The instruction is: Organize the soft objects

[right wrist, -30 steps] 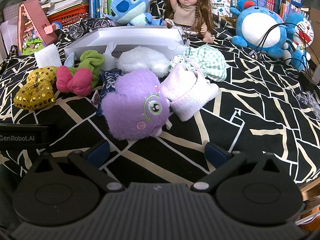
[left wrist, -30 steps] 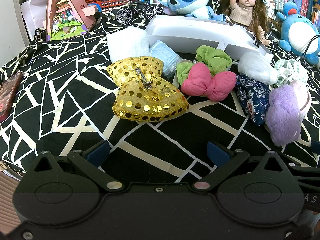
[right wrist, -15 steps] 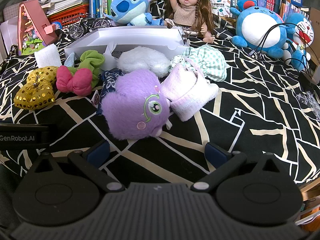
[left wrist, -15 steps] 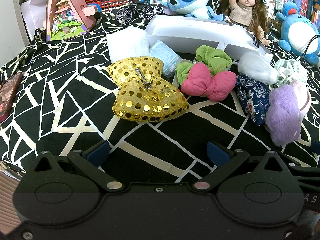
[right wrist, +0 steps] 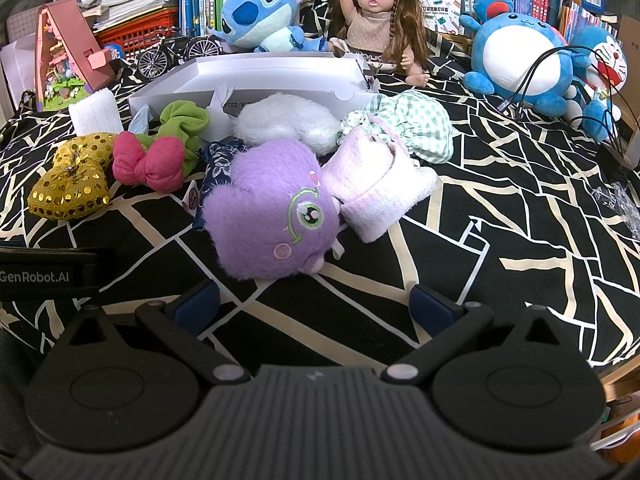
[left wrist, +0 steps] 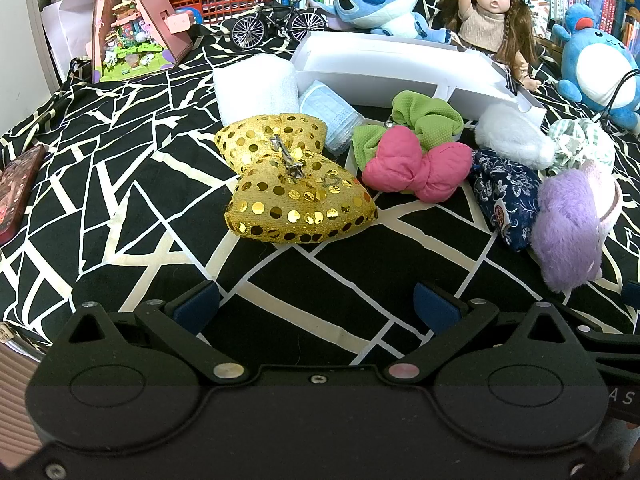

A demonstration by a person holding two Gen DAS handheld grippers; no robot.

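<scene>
Soft items lie in a row on the black-and-white cloth before a white open box (left wrist: 384,68) (right wrist: 272,76): a gold sequin bow (left wrist: 292,184) (right wrist: 72,176), a pink bow (left wrist: 416,168) (right wrist: 148,164), a green scrunchie (left wrist: 424,116), a navy floral pouch (left wrist: 504,196), a purple plush (left wrist: 568,224) (right wrist: 272,208), a pink sock (right wrist: 376,188), a white fluffy piece (right wrist: 288,124) and a checked cloth (right wrist: 416,124). My left gripper (left wrist: 316,308) is open and empty, just short of the gold bow. My right gripper (right wrist: 316,304) is open and empty, just short of the purple plush.
A folded white towel (left wrist: 256,88) and a blue face mask (left wrist: 332,112) lie behind the gold bow. A doll (right wrist: 376,12), blue plush toys (right wrist: 264,12), a model bicycle (left wrist: 276,24), a pink toy house (left wrist: 132,24) and bookshelves line the back. A phone (left wrist: 16,192) lies far left.
</scene>
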